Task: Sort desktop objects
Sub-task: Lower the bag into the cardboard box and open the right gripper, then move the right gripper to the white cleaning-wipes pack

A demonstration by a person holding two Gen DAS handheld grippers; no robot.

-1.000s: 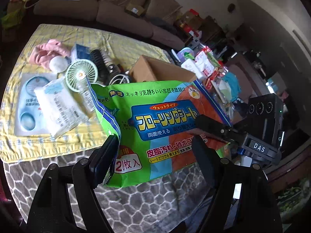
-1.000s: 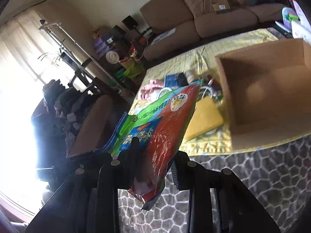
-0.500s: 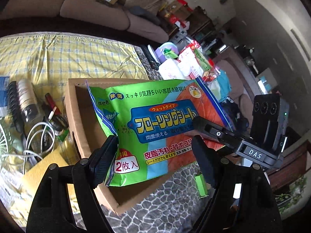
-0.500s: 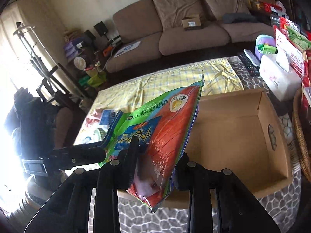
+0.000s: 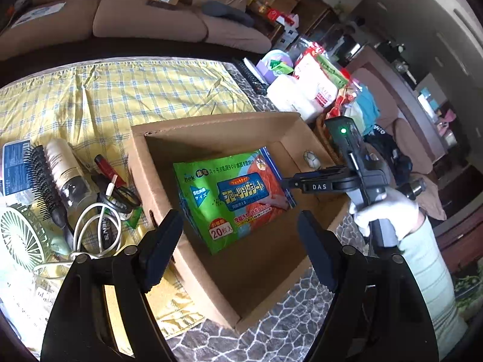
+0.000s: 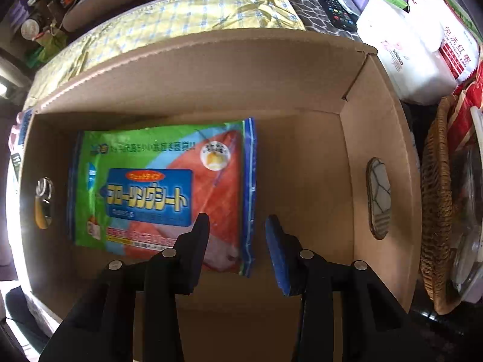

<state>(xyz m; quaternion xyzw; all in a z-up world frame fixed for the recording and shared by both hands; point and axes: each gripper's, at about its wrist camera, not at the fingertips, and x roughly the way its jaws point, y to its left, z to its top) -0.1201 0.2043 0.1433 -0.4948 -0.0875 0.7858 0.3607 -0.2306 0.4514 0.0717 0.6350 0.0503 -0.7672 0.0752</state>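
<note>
The table [image 5: 75, 90], under a yellow checked cloth, carries an open cardboard box [image 5: 211, 123] in the middle and a heap of loose things to its left, so the sorting looks only just begun: one item is boxed and the rest wait outside. That item is a green and orange sheet pack [image 5: 232, 199], lying flat on the box floor toward the left wall, printed face up. The step in hand appears to be the end of the drop-off. Both tongs are spread and grasp nothing. The right tongs [image 6: 237, 232] hover inside the box just above the pack's right edge, one finger over the orange part and the other over bare cardboard, with no clear contact. The left tongs [image 5: 240, 241] hang wide apart above the near left part of the box, the pack showing between its fingers but lower and apart from them. Judging from this, the next move calls for lifting both tongs clear of the box walls and turning left to the heap, where a fan [image 5: 21, 236], a hairbrush [image 5: 45, 181], a bottle [image 5: 65, 172], a white cable [image 5: 96, 226] and a red tube [image 5: 105, 166] lie close together. The cable loops over its neighbours, so a clean pick there probably means choosing one item at the edge first.
</note>
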